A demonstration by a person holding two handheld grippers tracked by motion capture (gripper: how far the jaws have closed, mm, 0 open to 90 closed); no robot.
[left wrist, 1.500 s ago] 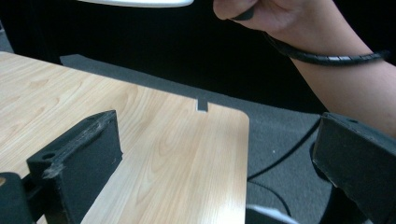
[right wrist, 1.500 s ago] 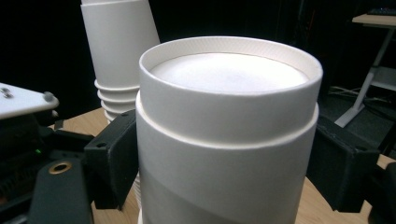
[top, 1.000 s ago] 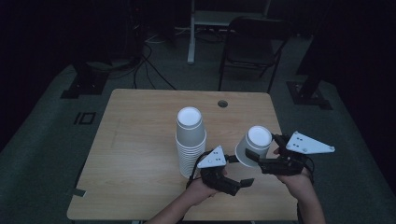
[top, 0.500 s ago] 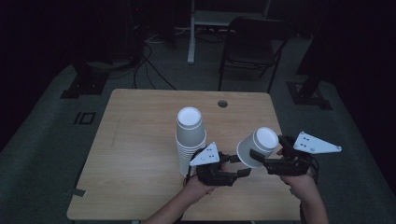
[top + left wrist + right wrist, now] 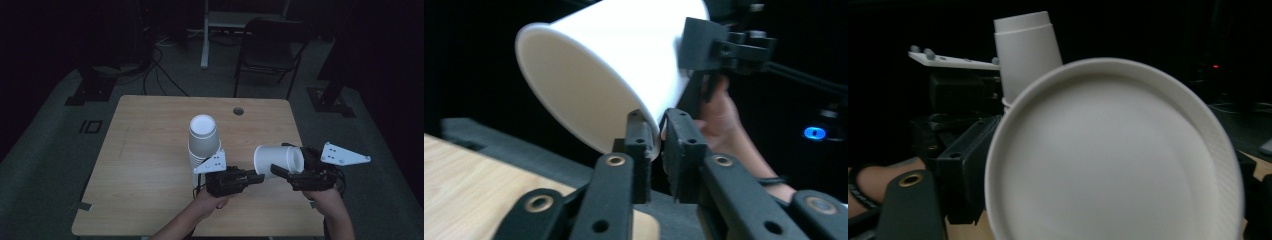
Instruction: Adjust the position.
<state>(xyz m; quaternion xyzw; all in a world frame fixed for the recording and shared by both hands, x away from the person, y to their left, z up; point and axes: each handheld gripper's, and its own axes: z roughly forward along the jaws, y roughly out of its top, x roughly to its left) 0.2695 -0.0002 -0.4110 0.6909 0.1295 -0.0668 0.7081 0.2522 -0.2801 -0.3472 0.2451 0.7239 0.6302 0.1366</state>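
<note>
A single white paper cup [image 5: 277,159] lies tilted on its side above the table's near right part, between both grippers. My right gripper [image 5: 281,172] is shut on its narrow end, and one round end of the cup [image 5: 1113,160] faces the right gripper view. My left gripper [image 5: 257,177] reaches in from the left. In the left gripper view its jaws [image 5: 656,145] pinch the wide rim of the cup [image 5: 599,80], with the right gripper [image 5: 719,45] on the far wall. A stack of upturned white cups [image 5: 202,140] stands mid-table, just left of the left gripper.
The wooden table [image 5: 140,150] has a small round hole [image 5: 238,111] near its far edge. A dark chair [image 5: 272,45] and cables on the floor lie beyond it. The room around is dim.
The right gripper has tipped the cup from mouth-up onto its side and shifted it right. The left gripper has moved away from the stack and closed on the cup's rim.
</note>
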